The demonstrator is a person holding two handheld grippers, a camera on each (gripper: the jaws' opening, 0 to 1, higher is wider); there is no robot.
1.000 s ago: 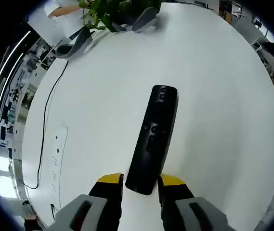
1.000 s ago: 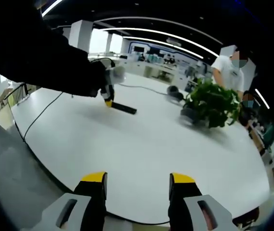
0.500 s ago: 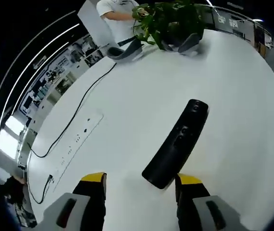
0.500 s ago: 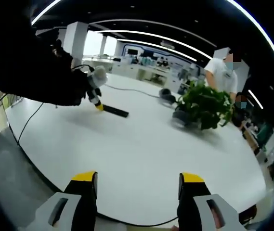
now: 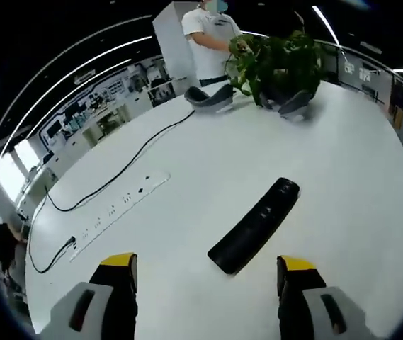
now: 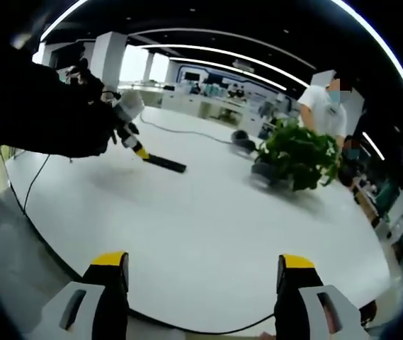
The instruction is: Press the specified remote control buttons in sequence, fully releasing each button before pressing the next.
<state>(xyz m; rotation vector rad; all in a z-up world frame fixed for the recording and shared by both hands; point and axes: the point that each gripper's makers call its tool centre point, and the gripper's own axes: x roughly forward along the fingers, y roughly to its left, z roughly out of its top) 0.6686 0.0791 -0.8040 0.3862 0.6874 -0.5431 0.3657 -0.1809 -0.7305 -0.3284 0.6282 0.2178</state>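
Left gripper view: the left gripper (image 5: 207,265) is hovering above the white table (image 5: 343,177), yellow-tipped jaws spread wide, gripping nothing. The black remote control (image 5: 255,224) is lying flat on the table just beyond the jaw tips, between them, running diagonally with its far end angling right. To the left, a white power strip (image 5: 120,207) with a black cable (image 5: 120,173) is trailing toward the far side. At the far edge a potted plant (image 5: 277,60) is sitting, with a person in a white shirt (image 5: 210,39) standing behind it.

Right gripper view: the right gripper (image 6: 202,268) is hanging over the table's near edge, jaws wide apart and empty. The left gripper (image 6: 136,145) is showing far left, above the remote control (image 6: 163,163); the plant (image 6: 297,154) is standing to the right.
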